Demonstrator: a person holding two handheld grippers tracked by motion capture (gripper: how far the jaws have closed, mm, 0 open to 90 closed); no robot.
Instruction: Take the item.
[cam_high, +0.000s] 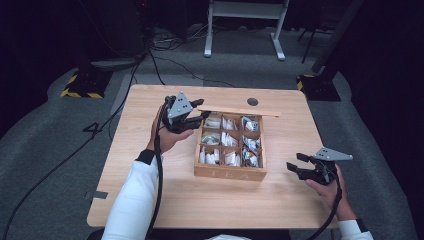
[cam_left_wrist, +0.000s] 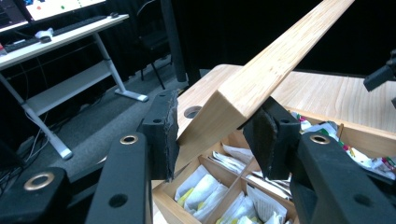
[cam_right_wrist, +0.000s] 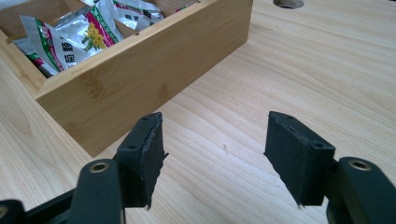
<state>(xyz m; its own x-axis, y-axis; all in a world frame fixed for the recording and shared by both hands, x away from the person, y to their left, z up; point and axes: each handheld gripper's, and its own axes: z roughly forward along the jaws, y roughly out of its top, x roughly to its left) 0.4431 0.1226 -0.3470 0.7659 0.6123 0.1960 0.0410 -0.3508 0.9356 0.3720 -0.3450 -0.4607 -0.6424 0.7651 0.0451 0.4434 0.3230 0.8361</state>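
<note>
While its jaws stand either side of the near corner of a raised wooden lid (cam_left_wrist: 275, 60), the left gripper (cam_left_wrist: 212, 135) shows a small gap between the pads and the lid's edge, so a firm clamp cannot be confirmed. Seen from the high view, this gripper (cam_high: 192, 118) sits at the far left corner of the wooden box (cam_high: 229, 172), held by the left hand (cam_high: 167, 137), with the lid (cam_high: 240, 111) appearing as a thin strip along the box's far edge. Below the lid, the box's square compartments hold white sachets (cam_left_wrist: 201, 191).

Right gripper (cam_right_wrist: 215, 154): jaws set well apart, nothing between them, above the bare table (cam_right_wrist: 303, 70) just beside the box's wooden side wall (cam_right_wrist: 140, 79). Printed silver sachets (cam_right_wrist: 88, 32) lie in the compartment behind that wall. From above, the right gripper (cam_high: 300, 165) lies near the box's near right corner, not touching it, held by the right hand (cam_high: 330, 187).

The table (cam_high: 150, 200) is light wood, with a round hole (cam_high: 252, 101) near its far edge.
</note>
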